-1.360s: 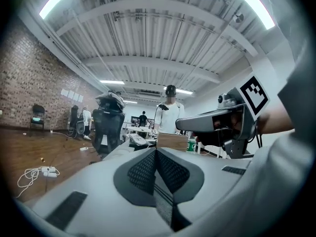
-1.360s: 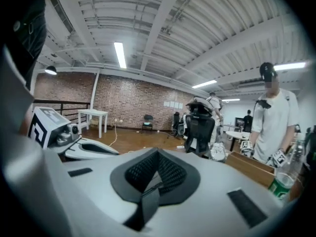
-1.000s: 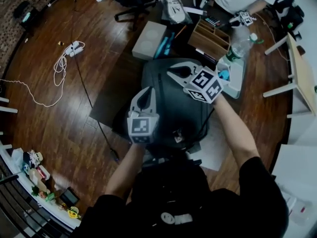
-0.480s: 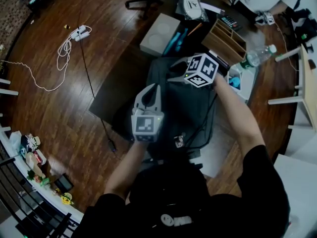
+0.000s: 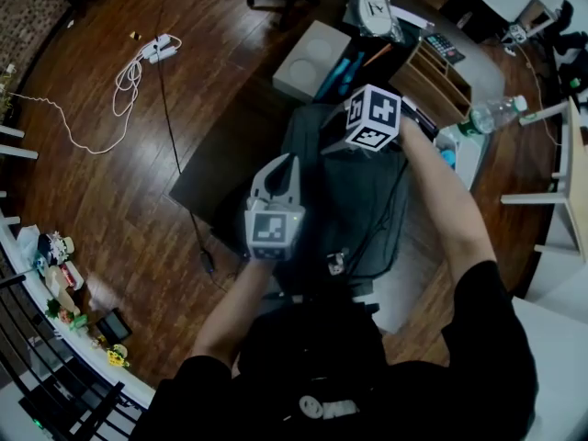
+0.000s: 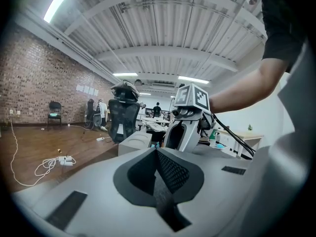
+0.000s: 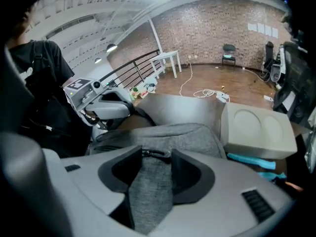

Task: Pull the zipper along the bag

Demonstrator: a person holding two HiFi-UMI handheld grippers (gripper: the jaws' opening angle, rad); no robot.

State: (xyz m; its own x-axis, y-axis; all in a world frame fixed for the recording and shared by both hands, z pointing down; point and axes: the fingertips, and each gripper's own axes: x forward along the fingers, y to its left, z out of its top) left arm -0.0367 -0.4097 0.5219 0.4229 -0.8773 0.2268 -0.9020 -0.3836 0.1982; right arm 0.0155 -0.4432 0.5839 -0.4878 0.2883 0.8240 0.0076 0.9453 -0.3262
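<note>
A dark grey bag [image 5: 354, 211] lies on the dark table [image 5: 216, 168] in front of me. My right gripper [image 5: 334, 142] tips steeply down over the bag's far end, under its marker cube. In the right gripper view the right gripper [image 7: 157, 157] is open. Its jaws have just been opening. Grey bag fabric [image 7: 168, 135] and the black zipper pull [image 7: 152, 153] lie between the tips, unpressed. My left gripper [image 5: 281, 167] hovers over the bag's left side, pointing nearly level. The left gripper [image 6: 157, 153] is shut, its pads meeting with nothing between them.
A beige box [image 5: 310, 58] sits beyond the bag, with a wooden organiser [image 5: 439, 73] and a water bottle [image 5: 491, 116] to its right. A black cable [image 5: 384, 211] crosses the bag. A white cord [image 5: 129, 72] lies on the wooden floor at the left.
My right gripper has sunk toward the bag's far end and tipped from nearly level to steeply down. The left gripper has dropped slightly.
</note>
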